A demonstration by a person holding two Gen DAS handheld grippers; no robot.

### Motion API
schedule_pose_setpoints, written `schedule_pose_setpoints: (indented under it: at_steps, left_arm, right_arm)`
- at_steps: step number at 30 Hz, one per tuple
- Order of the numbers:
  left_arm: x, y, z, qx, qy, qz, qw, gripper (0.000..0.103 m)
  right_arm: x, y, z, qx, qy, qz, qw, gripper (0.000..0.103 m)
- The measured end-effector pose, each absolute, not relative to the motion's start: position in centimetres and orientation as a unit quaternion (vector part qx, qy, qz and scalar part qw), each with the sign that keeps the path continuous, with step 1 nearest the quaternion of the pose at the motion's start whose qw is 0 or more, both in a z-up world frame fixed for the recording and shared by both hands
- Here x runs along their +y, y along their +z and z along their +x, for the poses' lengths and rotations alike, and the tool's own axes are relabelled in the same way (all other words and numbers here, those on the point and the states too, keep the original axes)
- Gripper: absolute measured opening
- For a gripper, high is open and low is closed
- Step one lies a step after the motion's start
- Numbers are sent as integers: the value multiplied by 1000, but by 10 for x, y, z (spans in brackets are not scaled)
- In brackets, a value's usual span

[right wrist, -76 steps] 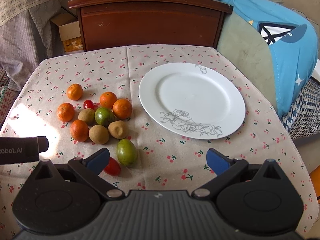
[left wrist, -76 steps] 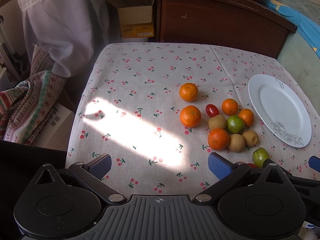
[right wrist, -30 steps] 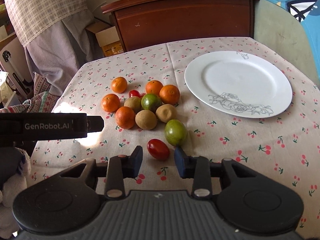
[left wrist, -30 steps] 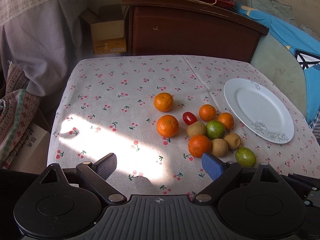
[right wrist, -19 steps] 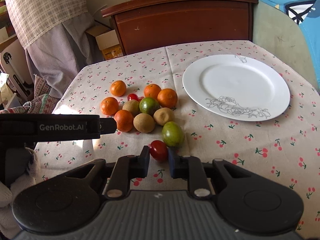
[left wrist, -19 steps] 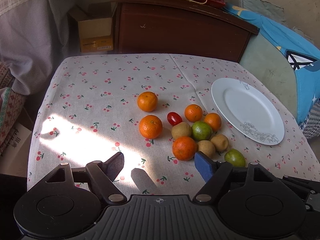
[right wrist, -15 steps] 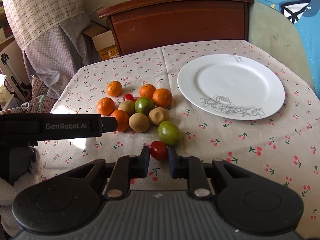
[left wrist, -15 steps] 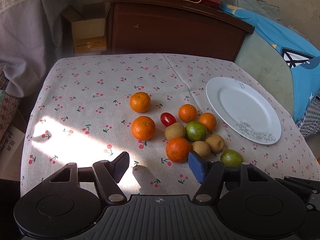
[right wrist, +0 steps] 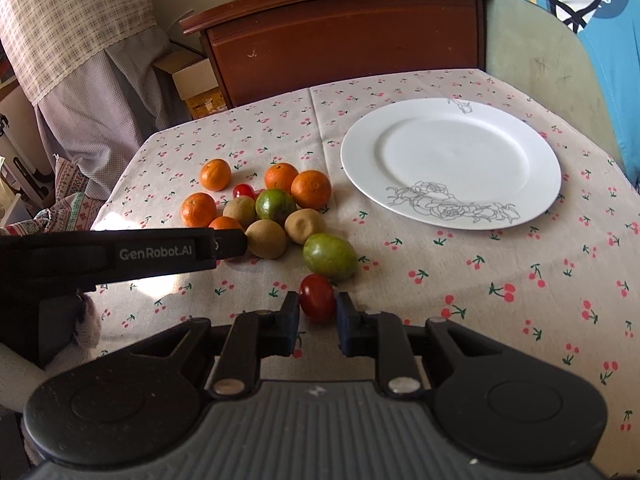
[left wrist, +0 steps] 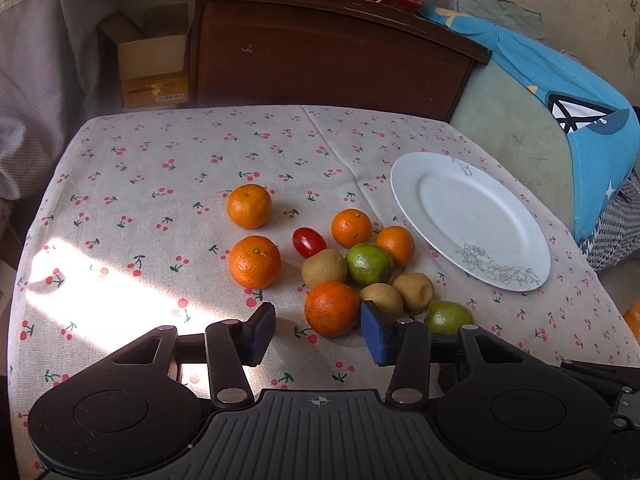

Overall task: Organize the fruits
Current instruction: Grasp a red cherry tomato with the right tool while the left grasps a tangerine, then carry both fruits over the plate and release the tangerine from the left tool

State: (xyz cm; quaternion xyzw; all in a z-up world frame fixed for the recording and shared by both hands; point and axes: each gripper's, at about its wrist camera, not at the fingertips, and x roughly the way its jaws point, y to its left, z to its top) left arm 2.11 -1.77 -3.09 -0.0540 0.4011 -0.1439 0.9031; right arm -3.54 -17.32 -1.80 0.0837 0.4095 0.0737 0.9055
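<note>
A pile of oranges, kiwis, green fruits and cherry tomatoes lies on the cherry-print tablecloth, left of a white plate (right wrist: 452,160) that also shows in the left wrist view (left wrist: 468,216). My right gripper (right wrist: 318,306) is shut on a red cherry tomato (right wrist: 317,297), held just above the cloth beside a green fruit (right wrist: 329,257). My left gripper (left wrist: 318,330) is open, its jaws either side of the nearest orange (left wrist: 331,308) without touching it. A second tomato (left wrist: 308,242) sits among the pile.
A dark wooden cabinet (left wrist: 328,52) stands behind the table, with a cardboard box (left wrist: 152,68) on its left. A blue and green cushion (left wrist: 560,92) is at the right. The left gripper's body (right wrist: 120,254) crosses the right wrist view at left.
My right gripper has closed on the cherry tomato and lifted it slightly. My left gripper has moved forward to the nearest orange and its jaws have narrowed.
</note>
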Motion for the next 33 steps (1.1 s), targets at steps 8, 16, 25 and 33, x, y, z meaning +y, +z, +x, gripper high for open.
schedule_pose_setpoints:
  at_steps: [8, 16, 25, 33]
  left_arm:
    - [-26, -33, 17, 391, -158, -33, 906, 27]
    - [-19, -18, 7, 372, -155, -42, 914, 27]
    - [-17, 1, 2, 348, -159, -60, 922, 27]
    - [-43, 10, 14, 340, -197, -59, 918, 27]
  right_arm:
    - [-173, -18, -36, 409, 75, 86, 905, 19]
    - [-177, -8, -39, 394, 87, 102, 909, 19]
    - [-185, 8, -41, 362, 83, 117, 921, 19]
    - [-217, 19, -35, 323, 28, 142, 935, 19]
